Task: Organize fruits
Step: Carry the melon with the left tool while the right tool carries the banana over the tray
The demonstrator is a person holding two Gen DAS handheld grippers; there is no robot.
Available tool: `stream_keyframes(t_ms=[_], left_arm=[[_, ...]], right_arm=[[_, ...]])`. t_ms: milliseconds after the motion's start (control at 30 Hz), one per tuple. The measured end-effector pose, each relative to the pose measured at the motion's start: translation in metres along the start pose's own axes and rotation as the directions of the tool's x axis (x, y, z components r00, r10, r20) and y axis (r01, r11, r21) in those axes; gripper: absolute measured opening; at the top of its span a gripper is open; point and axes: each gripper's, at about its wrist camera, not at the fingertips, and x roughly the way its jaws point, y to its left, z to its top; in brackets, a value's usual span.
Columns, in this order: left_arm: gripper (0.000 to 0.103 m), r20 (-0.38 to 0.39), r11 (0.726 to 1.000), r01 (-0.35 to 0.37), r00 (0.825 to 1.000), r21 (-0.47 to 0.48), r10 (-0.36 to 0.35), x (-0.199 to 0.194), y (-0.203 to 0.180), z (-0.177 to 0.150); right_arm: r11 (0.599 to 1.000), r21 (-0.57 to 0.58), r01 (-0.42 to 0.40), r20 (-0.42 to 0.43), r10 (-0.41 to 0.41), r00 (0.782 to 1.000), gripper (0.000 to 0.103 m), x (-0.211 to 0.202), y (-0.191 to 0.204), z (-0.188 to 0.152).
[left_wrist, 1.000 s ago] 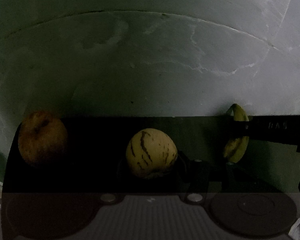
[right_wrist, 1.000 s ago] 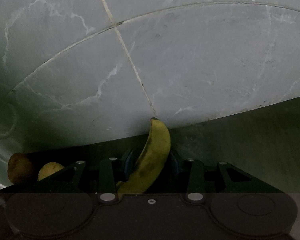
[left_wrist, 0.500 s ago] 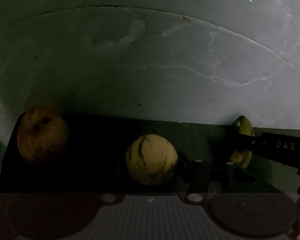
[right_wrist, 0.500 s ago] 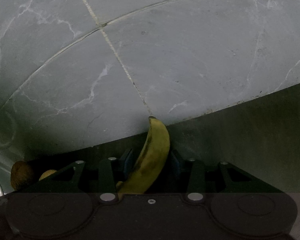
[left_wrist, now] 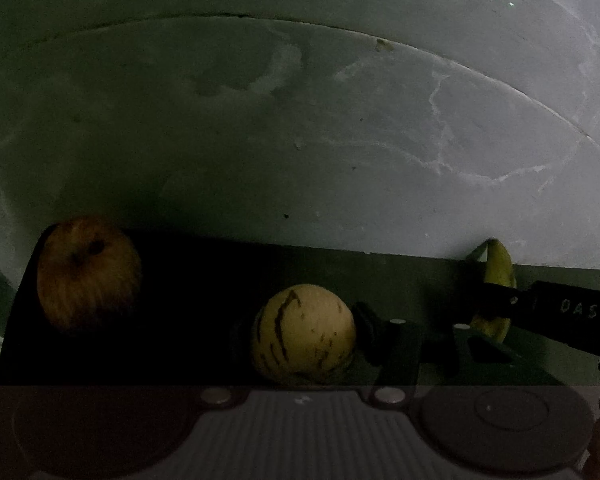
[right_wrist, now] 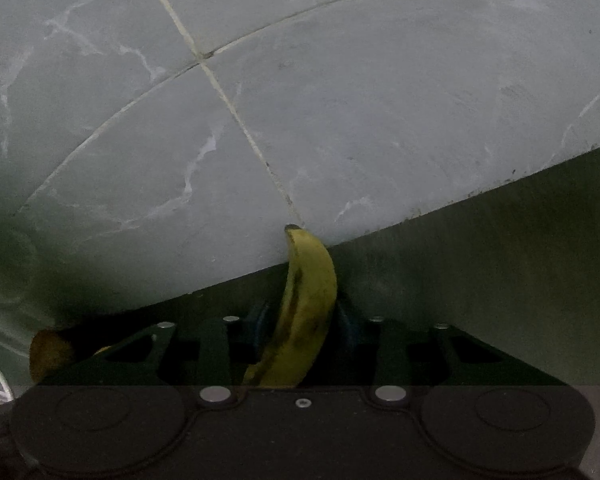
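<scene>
A pale yellow melon with dark stripes (left_wrist: 304,334) sits between the fingers of my left gripper (left_wrist: 300,340), which is shut on it, low over a dark surface (left_wrist: 204,280). A reddish apple (left_wrist: 86,272) rests on that surface to the left. My right gripper (right_wrist: 304,320) is shut on a yellow banana (right_wrist: 304,320) that points upward. The banana (left_wrist: 496,276) and the right gripper's body show at the right of the left wrist view. The apple (right_wrist: 46,354) shows at the far left of the right wrist view.
Grey marbled floor tiles (right_wrist: 340,100) with grout lines fill the background. The dark surface's far edge (right_wrist: 480,192) runs diagonally in the right wrist view. The scene is dim.
Both grippers keep hold of their fruits. The views have shifted slightly; the right gripper with the banana sits farther right in the left wrist view, and the apple has slid lower-left in the right view.
</scene>
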Motion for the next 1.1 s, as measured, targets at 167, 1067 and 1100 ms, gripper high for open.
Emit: stream_keyframes(t_ms=[167, 1067, 1100], left_arm=[[0.057, -0.008, 1.0, 0.009, 1.0, 0.009, -0.009, -0.003, -0.003, -0.01], [0.057, 0.036, 0.992, 0.107, 0.993, 0.066, -0.11, -0.077, -0.039, -0.077], [0.057, 0.032, 0.992, 0.109, 0.993, 0.07, -0.112, -0.08, -0.042, -0.079]], right_arm=[[0.997, 0.06, -0.048, 0.019, 0.047, 0.999, 0.035, -0.014, -0.014, -0.008], [0.997, -0.047, -0.064, 0.122, 0.069, 0.99, 0.032, -0.136, -0.04, -0.054], [0.997, -0.046, -0.054, 0.121, 0.059, 0.991, 0.032, -0.142, -0.043, -0.057]])
